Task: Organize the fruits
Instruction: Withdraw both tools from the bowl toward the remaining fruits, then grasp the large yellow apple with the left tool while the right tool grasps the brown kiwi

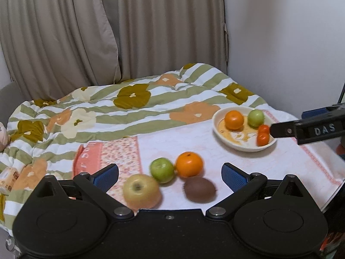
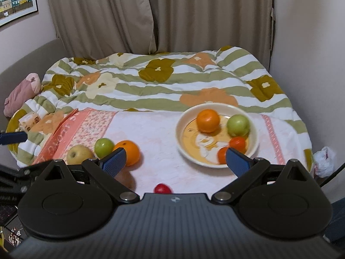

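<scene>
A cream bowl on the pink cloth holds an orange, a green apple and two small tangerines. On the cloth to its left lie a yellow apple, a green apple, an orange and a brown kiwi. My left gripper is open, its fingers flanking this group from just in front. My right gripper is open and holds nothing, near the bowl's front edge; one of its fingers shows beside the bowl. A small red fruit lies just below it.
A striped floral quilt covers the bed behind the cloth. Curtains and walls close the back and right. A pink plush toy and a small carton lie at the left. A crumpled white bag sits at the right edge.
</scene>
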